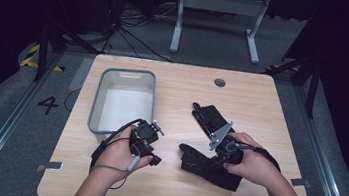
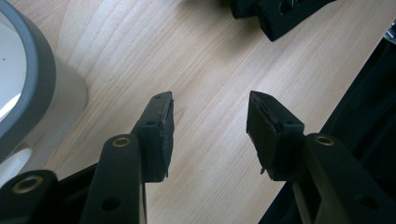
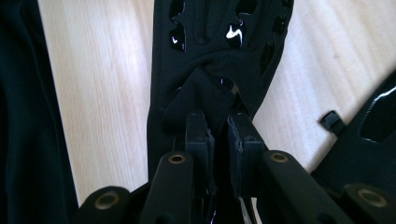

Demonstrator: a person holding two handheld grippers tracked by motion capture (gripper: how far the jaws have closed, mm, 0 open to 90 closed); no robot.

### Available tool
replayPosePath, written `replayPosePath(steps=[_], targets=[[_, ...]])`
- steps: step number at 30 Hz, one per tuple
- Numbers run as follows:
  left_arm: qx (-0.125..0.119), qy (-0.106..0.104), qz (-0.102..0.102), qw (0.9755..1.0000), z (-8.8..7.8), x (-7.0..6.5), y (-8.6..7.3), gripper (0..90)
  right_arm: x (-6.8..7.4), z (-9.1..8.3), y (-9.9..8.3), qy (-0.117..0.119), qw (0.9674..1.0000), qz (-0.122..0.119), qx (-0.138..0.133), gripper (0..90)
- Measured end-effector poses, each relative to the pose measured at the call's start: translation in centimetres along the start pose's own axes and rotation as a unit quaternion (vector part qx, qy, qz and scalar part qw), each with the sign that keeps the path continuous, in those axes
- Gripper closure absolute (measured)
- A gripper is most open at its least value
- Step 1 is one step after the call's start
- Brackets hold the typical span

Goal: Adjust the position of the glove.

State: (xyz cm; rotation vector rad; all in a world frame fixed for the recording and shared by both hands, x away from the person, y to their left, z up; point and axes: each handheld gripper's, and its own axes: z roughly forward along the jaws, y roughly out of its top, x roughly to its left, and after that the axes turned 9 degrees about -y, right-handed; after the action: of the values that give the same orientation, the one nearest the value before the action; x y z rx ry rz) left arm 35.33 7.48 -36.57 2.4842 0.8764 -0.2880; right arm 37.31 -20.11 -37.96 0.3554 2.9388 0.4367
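A black perforated brace lies on the wooden table [image 1: 263, 99] in two parts, one long piece [image 1: 208, 115] farther off and one bulkier piece [image 1: 204, 168] near the front. My right gripper [image 1: 207, 163] points down at the near piece. In the right gripper view the right gripper [image 3: 219, 135] has its jaws nearly together, pinching a raised fold of black fabric [image 3: 201, 100]. Left of it my left gripper [image 1: 155, 145] hovers low over bare wood, and in its own view the left gripper [image 2: 210, 126] stands open with nothing between the pads [image 2: 161, 135].
A grey bin [image 1: 97, 98] with a white inside stands at the table's left, close beside the left gripper; its rim [image 2: 37, 70] shows in the left gripper view. A small round grommet [image 1: 219, 82] sits near the far edge. A small black clip [image 3: 332, 122] lies on the wood.
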Motion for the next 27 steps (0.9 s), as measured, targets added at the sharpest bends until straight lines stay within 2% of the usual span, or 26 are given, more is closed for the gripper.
replayPosePath(steps=[4,7,9,12,13,16,17,18,19,20,21,22,23,26,27], targets=[[-0.001,-0.004,0.004,1.0,0.1,0.0,0.4,52.7,0.2,0.4,-0.3,0.014,0.9999,-0.004,0.003,79.2],[0.002,-0.005,0.006,1.0,0.3,-0.1,0.9,52.7,0.2,0.6,-0.7,0.022,0.9997,0.004,-0.005,69.9],[0.003,-0.007,0.013,0.9999,0.5,-0.1,1.2,52.5,0.2,0.5,-1.0,0.012,0.9997,0.009,-0.018,61.3],[0.005,-0.008,0.017,0.9998,0.6,-0.2,1.5,52.3,0.2,0.2,-1.4,0.001,0.9996,0.003,-0.027,57.4],[0.006,-0.009,0.019,0.9998,0.7,-0.2,1.7,52.3,0.2,-0.2,-1.9,-0.009,0.9993,0.016,-0.034,56.4],[0.004,-0.01,0.021,0.9997,0.7,-0.2,1.9,52.3,-0.1,-0.6,-2.5,-0.028,0.9982,0.03,-0.045,58.5],[0.003,-0.011,0.022,0.9997,0.7,-0.2,1.9,52.4,-0.3,-0.8,-2.7,-0.032,0.9973,0.043,-0.05,59.8],[0.003,-0.011,0.022,0.9997,0.7,-0.2,1.9,52.4,-0.3,-0.8,-2.7,-0.032,0.9973,0.043,-0.05,59.8],[0.004,-0.01,0.022,0.9997,0.7,-0.2,1.9,52.4,-0.4,-1.1,-3.0,-0.036,0.9961,0.06,-0.053,59.6],[0.004,-0.01,0.022,0.9997,0.7,-0.2,1.9,52.4,-0.7,-1.5,-3.5,-0.044,0.9907,0.109,-0.069,59.6],[0.004,-0.01,0.022,0.9997,0.7,-0.2,1.9,52.4,-0.9,-1.7,-3.7,-0.046,0.9877,0.13,-0.074,59.6],[0.004,-0.009,0.022,0.9997,0.7,-0.2,1.9,52.4,-0.9,-1.7,-3.7,-0.046,0.9877,0.13,-0.074,59.6],[0.001,-0.01,0.021,0.9997,0.6,-0.2,1.9,52.5,-1.4,-2.1,-4.2,-0.053,0.979,0.175,-0.091,60.1],[0.002,-0.01,0.022,0.9997,0.6,-0.3,1.9,52.6,-2.0,-2.6,-5.0,-0.061,0.9681,0.22,-0.103,60.3],[0.002,-0.01,0.022,0.9997,0.6,-0.3,1.9,52.7,-2.1,-2.6,-5.2,-0.065,0.9657,0.228,-0.105,60.3]])
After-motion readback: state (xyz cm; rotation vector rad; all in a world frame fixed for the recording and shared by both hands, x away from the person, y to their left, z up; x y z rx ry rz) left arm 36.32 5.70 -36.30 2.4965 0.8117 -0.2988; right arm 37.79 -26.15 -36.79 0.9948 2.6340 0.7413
